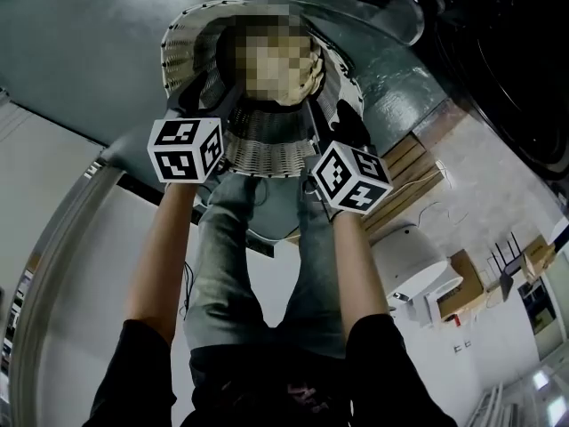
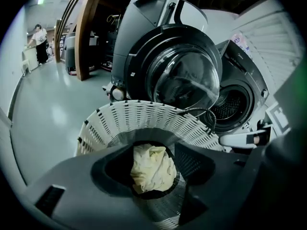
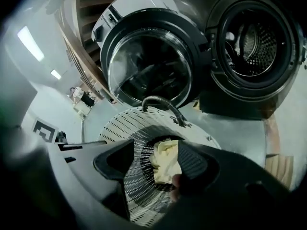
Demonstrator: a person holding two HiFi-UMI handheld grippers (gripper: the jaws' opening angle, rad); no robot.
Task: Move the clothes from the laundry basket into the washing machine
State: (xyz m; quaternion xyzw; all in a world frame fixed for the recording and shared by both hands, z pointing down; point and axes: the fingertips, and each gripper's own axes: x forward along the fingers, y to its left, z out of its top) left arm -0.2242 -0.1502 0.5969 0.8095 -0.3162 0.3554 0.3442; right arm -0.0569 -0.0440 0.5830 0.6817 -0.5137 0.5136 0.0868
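The left claw (image 2: 153,150) hangs spread over the white slatted laundry basket (image 2: 144,116), and the crumpled pale yellow cloth (image 2: 151,169) lies on the basket's bottom, showing in the gap between the claw's jaws at lower centre, untouched. The right claw (image 3: 158,150) is spread too, the same cloth beyond its gap. Behind the basket, upper right, the washing machine (image 3: 252,42) stands with its door (image 3: 148,61) open.

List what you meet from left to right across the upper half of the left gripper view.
Person by a counter → brown post → open washing machine door → washing machine drum.
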